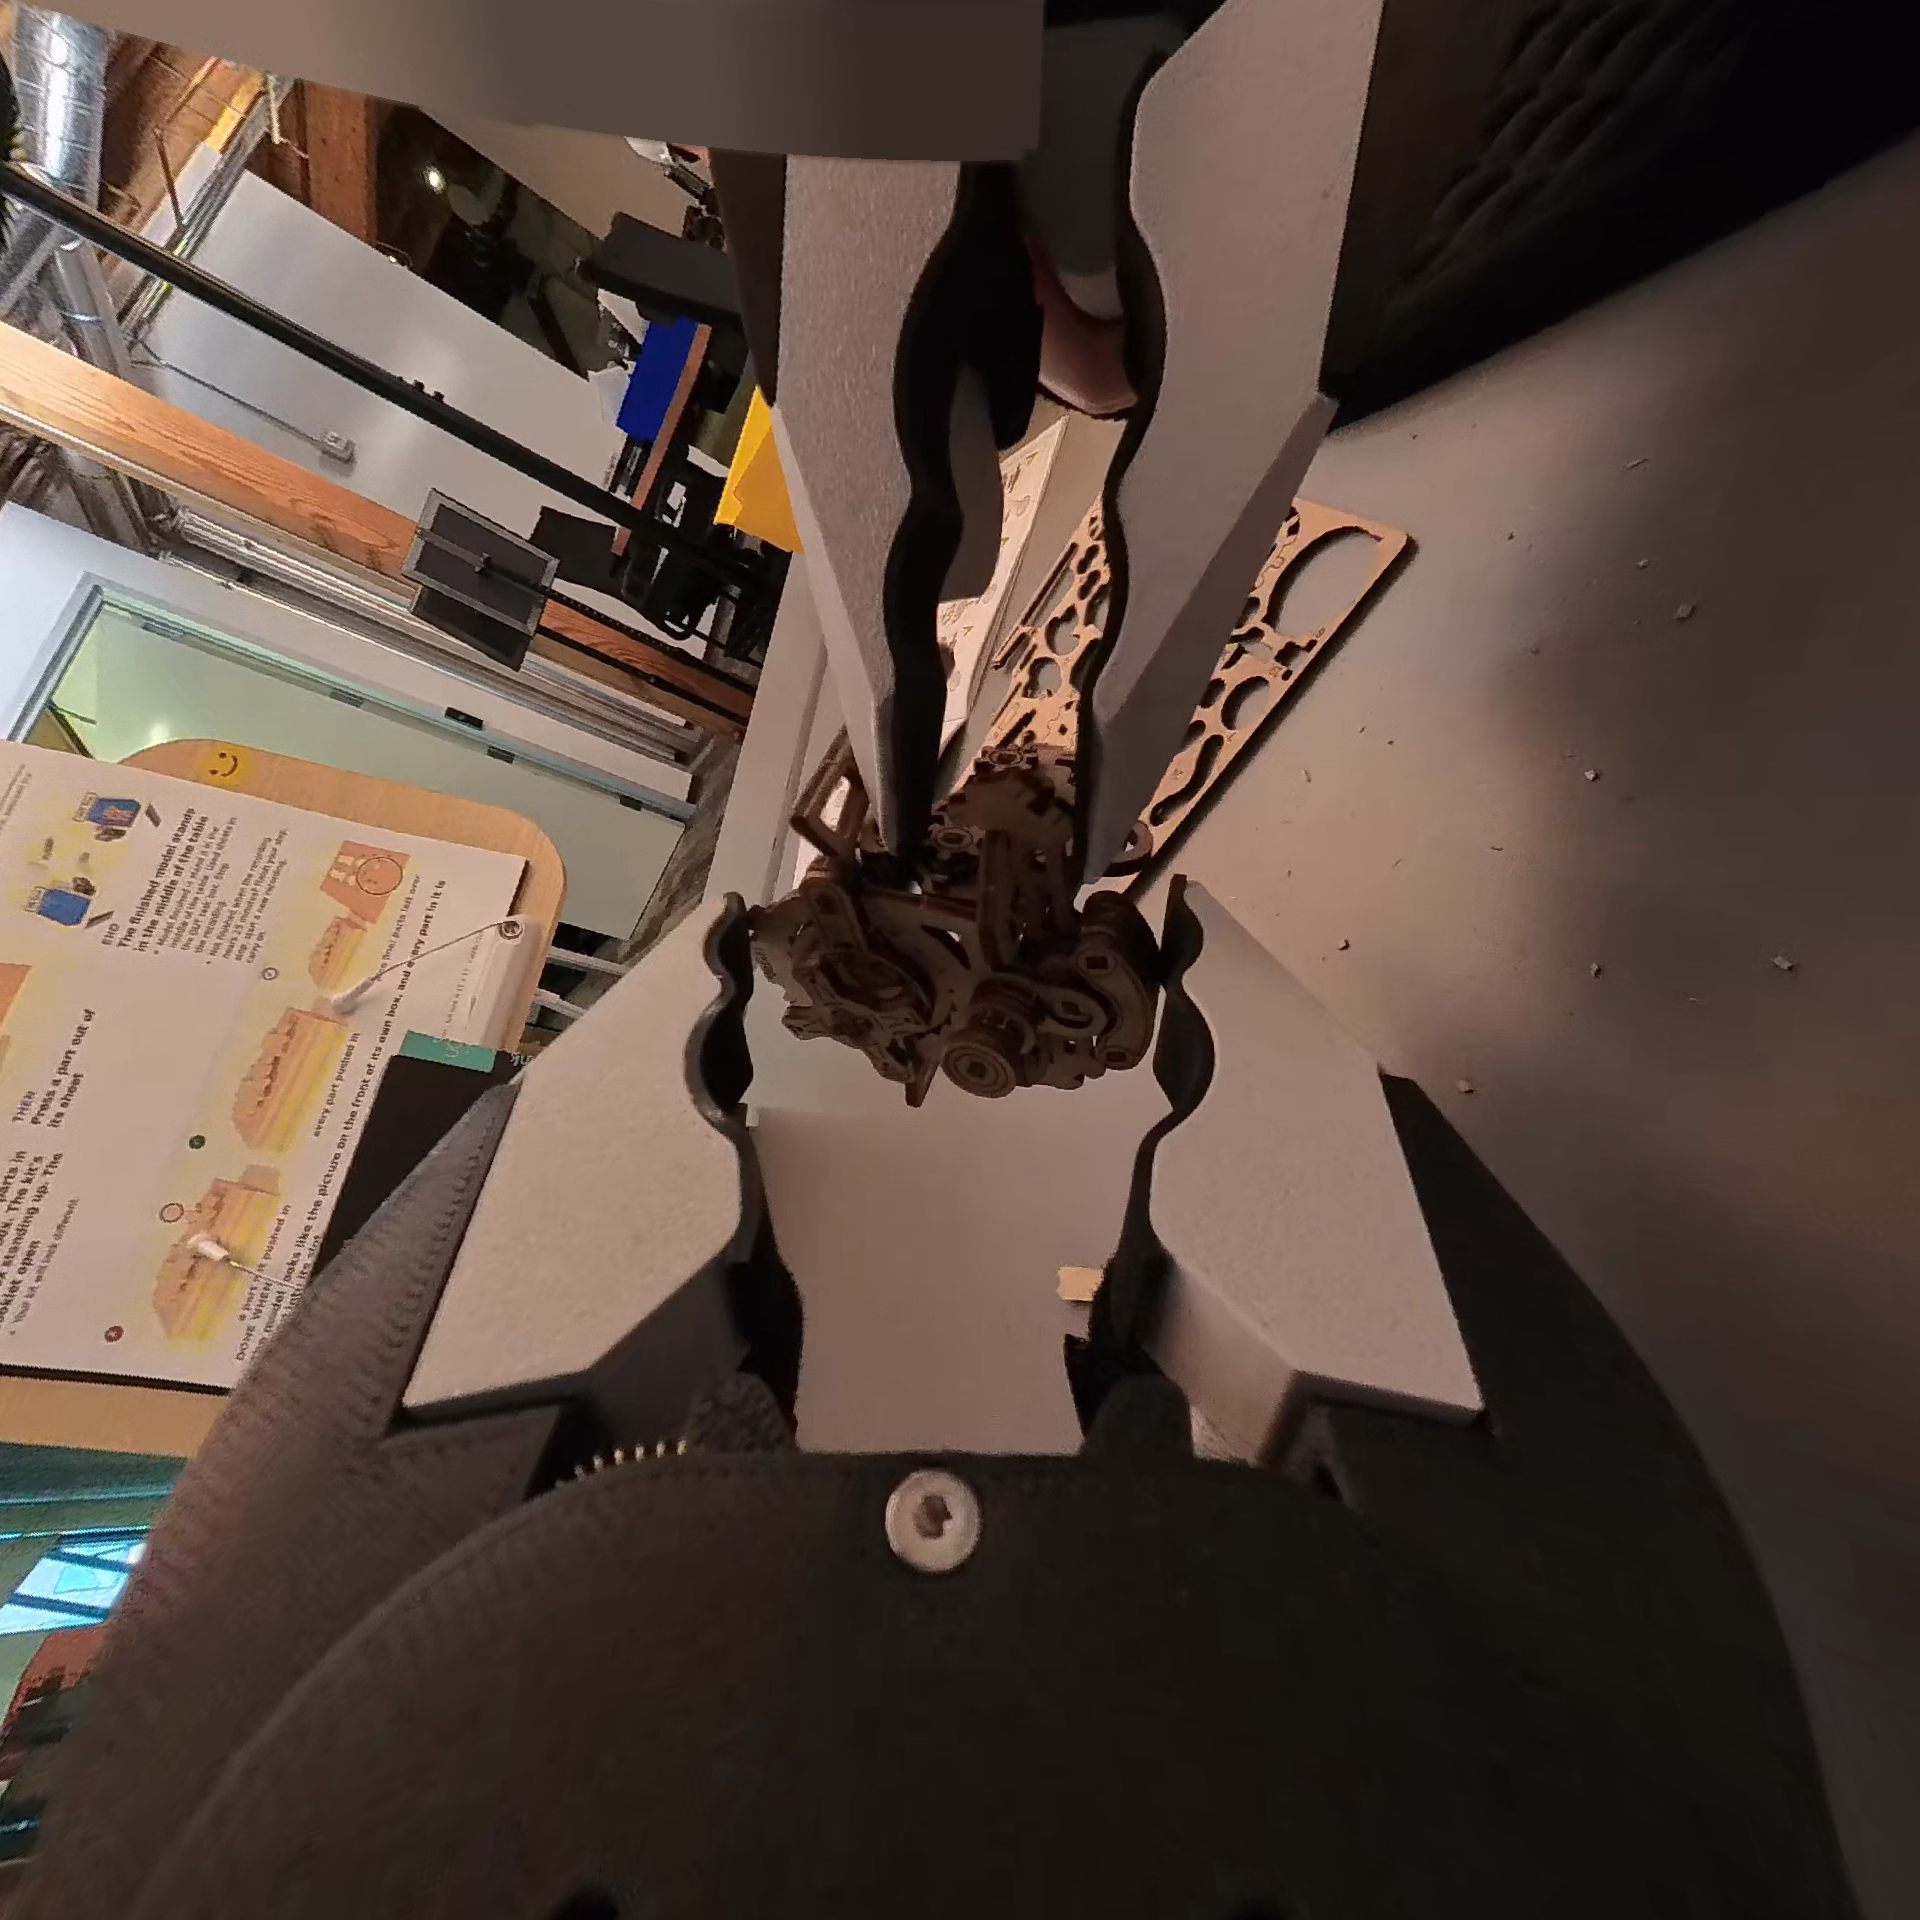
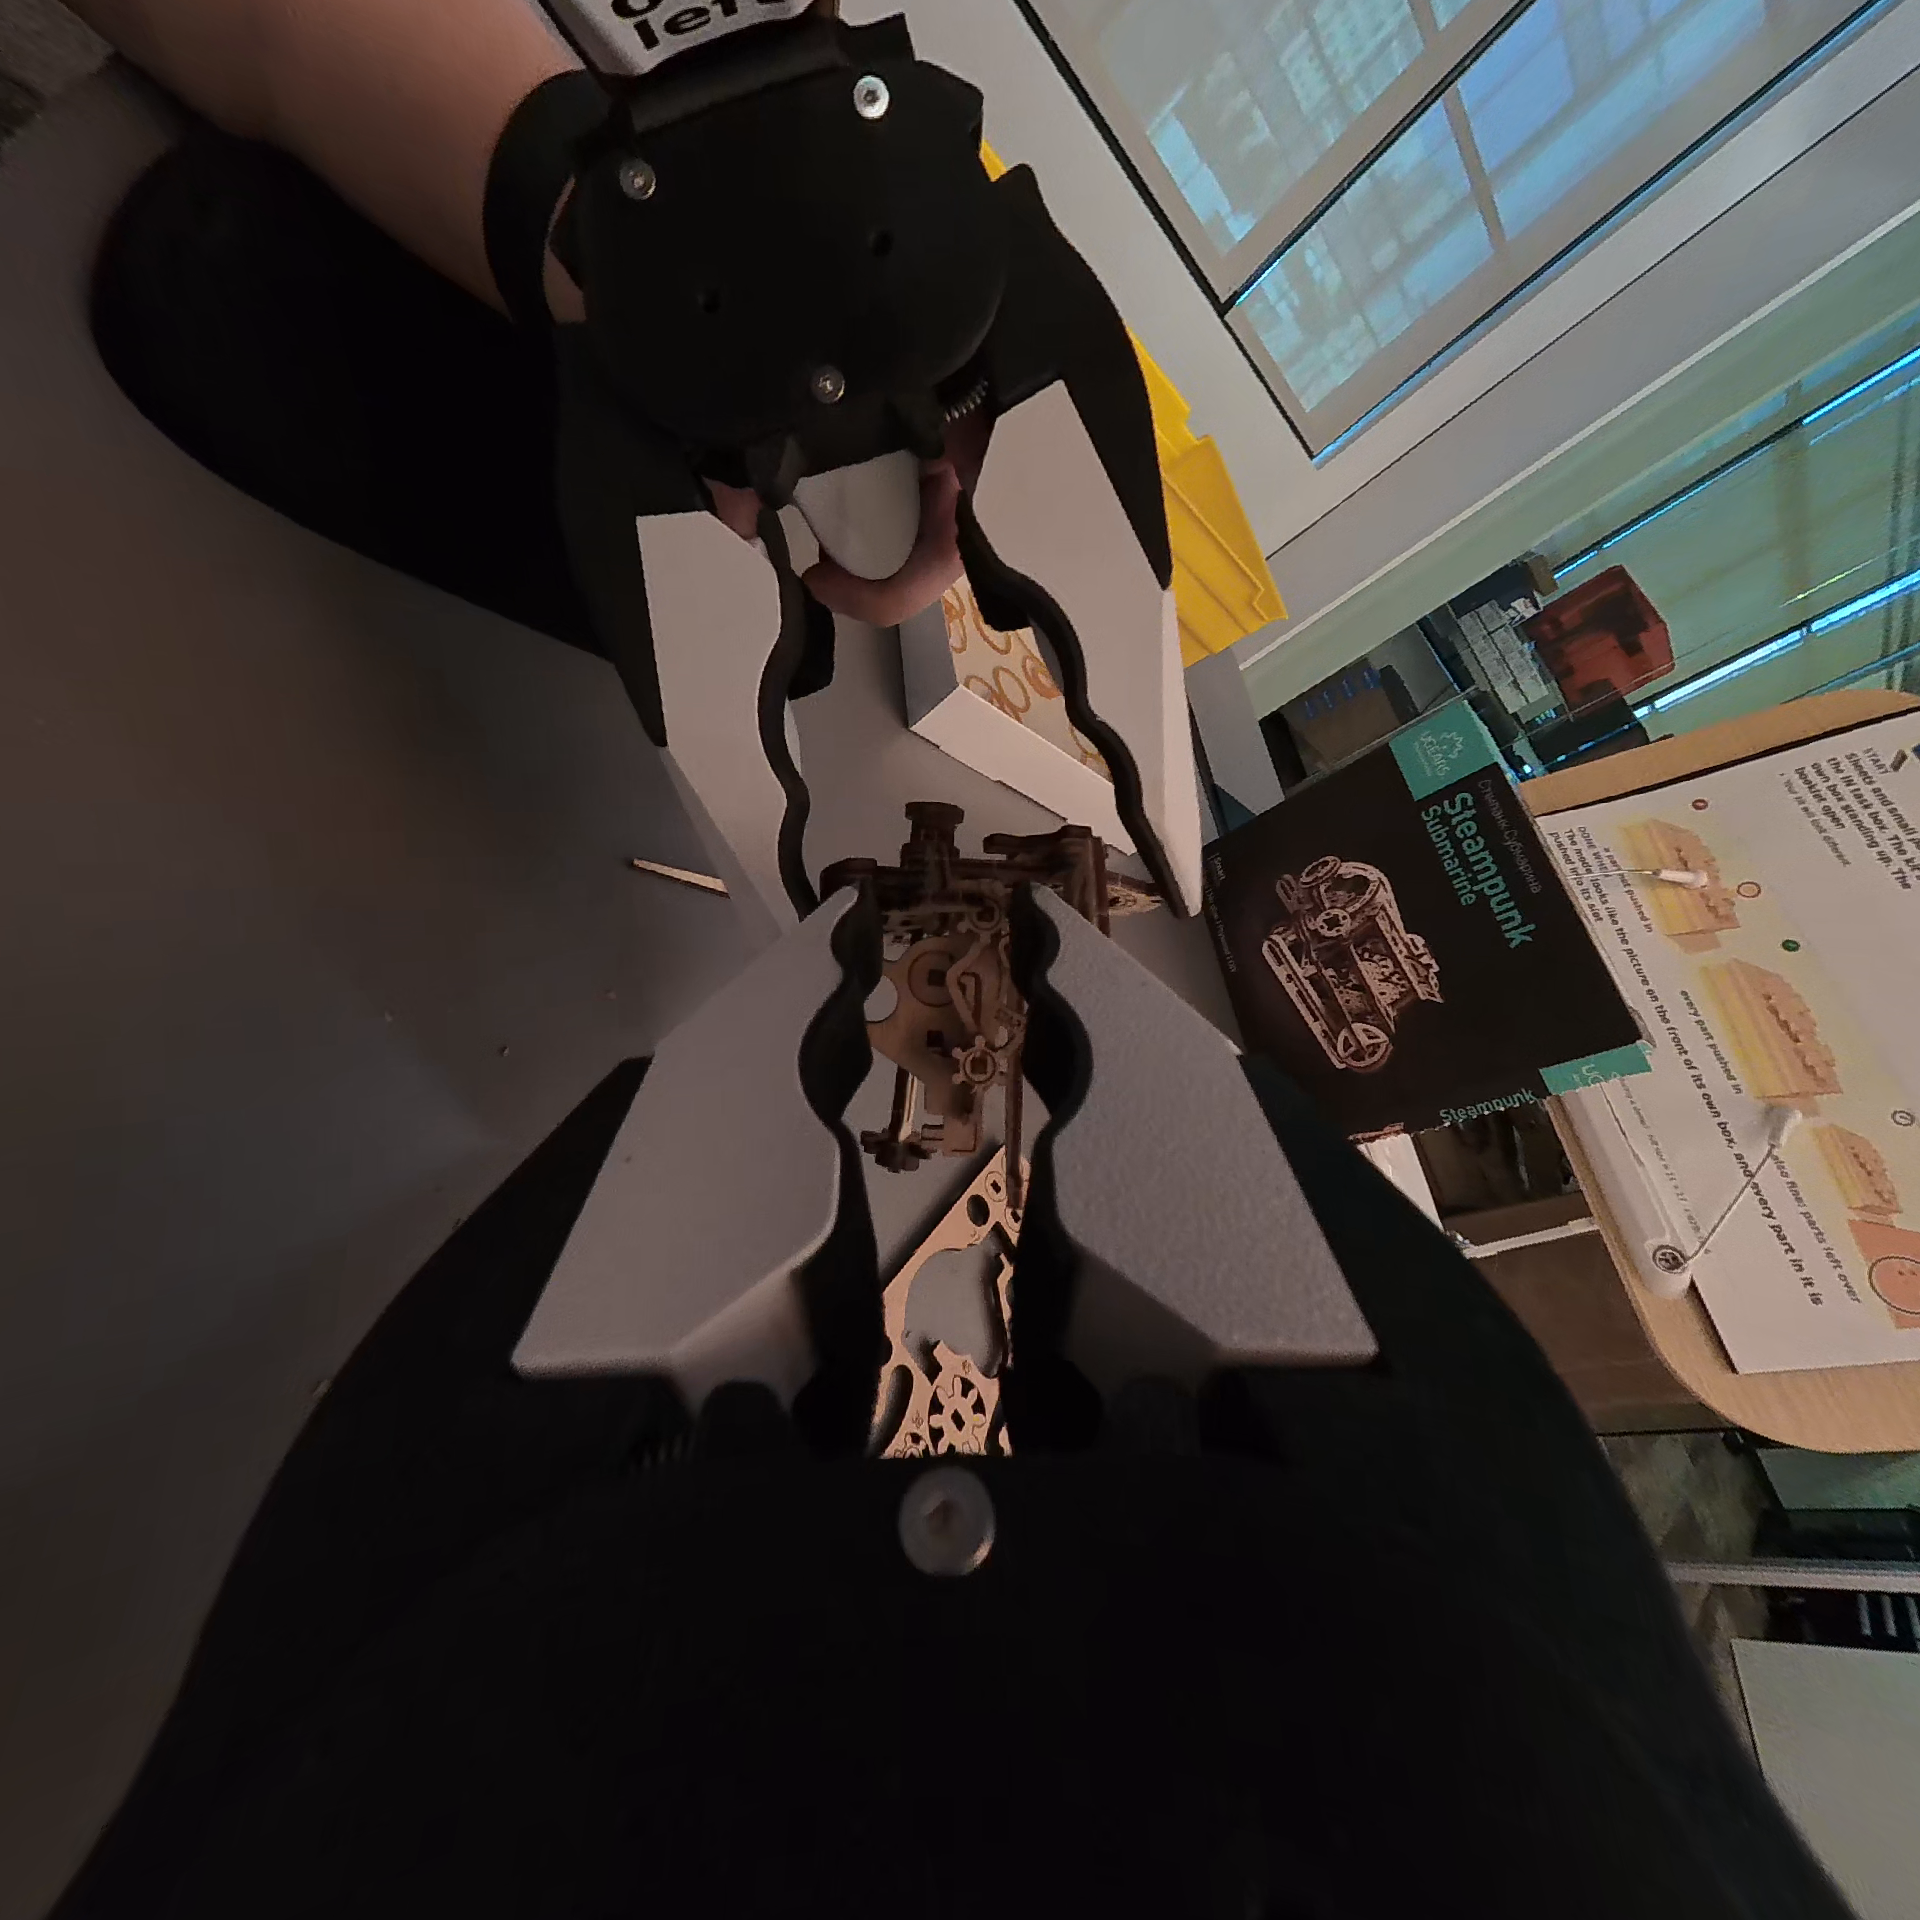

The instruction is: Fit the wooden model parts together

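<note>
A small wooden model [image 1: 956, 987] of laser-cut gears and frames is held between both grippers above the grey table [image 1: 1610, 987]. My left gripper [image 1: 951, 914] closes on its two sides, the fingertips [image 1: 727, 935] against it. My right gripper [image 2: 940, 914] is shut on the model [image 2: 935, 997] from the opposite direction. In the left wrist view the right gripper [image 1: 992, 852] comes down from the top onto the model's upper part. In the right wrist view the left gripper [image 2: 987, 894] reaches in from the top. A punched-out wooden parts sheet [image 1: 1247, 644] lies on the table behind the model.
The dark kit box [image 2: 1423, 935] stands at the right, next to a printed instruction sheet [image 2: 1766, 1039] on a light wooden board. A yellow bin [image 2: 1205, 520] and a white box [image 2: 987, 727] sit beyond the left gripper. A thin wooden stick [image 2: 681, 873] and wood crumbs [image 1: 1558, 727] lie on the table.
</note>
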`<state>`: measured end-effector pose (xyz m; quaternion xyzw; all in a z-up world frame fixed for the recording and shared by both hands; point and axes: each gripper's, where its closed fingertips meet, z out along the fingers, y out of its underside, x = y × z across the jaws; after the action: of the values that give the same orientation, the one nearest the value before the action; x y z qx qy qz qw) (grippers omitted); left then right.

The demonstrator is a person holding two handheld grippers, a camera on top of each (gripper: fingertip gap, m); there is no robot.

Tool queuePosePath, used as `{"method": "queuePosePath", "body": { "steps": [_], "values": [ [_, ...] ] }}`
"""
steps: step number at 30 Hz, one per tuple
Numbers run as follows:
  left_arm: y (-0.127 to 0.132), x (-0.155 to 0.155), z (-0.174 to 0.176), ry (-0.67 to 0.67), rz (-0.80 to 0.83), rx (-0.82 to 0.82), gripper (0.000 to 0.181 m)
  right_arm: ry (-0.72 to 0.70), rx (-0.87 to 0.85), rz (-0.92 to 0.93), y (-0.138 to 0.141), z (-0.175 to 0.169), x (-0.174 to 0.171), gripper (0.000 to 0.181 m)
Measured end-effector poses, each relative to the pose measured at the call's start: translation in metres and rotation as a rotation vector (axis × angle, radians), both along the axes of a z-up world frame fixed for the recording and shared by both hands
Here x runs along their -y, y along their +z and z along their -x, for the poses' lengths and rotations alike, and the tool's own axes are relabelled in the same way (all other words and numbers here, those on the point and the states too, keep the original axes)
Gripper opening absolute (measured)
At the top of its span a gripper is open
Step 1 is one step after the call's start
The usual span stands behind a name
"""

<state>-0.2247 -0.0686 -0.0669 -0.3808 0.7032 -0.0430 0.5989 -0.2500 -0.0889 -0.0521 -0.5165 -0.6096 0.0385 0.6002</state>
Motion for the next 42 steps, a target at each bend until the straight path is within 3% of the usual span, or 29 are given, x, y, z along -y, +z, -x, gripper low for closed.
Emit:
{"method": "queuePosePath", "body": {
  "steps": [1, 8, 15, 22, 31, 35, 42],
  "values": [
    [0.0, 0.0, 0.0, 0.001, -0.002, -0.003, 0.078, 0.0, 0.003, 0.002, -0.001, 0.0, 0.0, 0.023],
    [0.001, -0.002, 0.0, 0.01, 0.003, -0.001, 0.078, -0.004, -0.012, -0.009, 0.001, 0.0, -0.002, 0.024],
    [-0.019, 0.002, -0.001, 0.023, 0.307, -0.074, 0.078, 0.002, -0.028, 0.08, -0.01, 0.001, -0.006, 0.028],
    [-0.041, 0.006, 0.001, 0.034, 0.397, -0.195, 0.078, 0.032, 0.011, 0.271, -0.032, 0.002, -0.001, 0.021],
    [-0.044, 0.01, 0.003, 0.04, 0.476, -0.238, 0.078, 0.034, -0.013, 0.377, -0.033, 0.003, 0.001, 0.021],
    [-0.038, 0.011, 0.001, 0.029, 0.477, -0.202, 0.079, 0.044, -0.031, 0.362, -0.028, 0.002, 0.002, 0.02],
    [-0.003, 0.01, 0.0, -0.033, 0.46, -0.011, 0.08, 0.092, -0.186, 0.283, 0.006, -0.004, 0.003, 0.019]
  ]
}}
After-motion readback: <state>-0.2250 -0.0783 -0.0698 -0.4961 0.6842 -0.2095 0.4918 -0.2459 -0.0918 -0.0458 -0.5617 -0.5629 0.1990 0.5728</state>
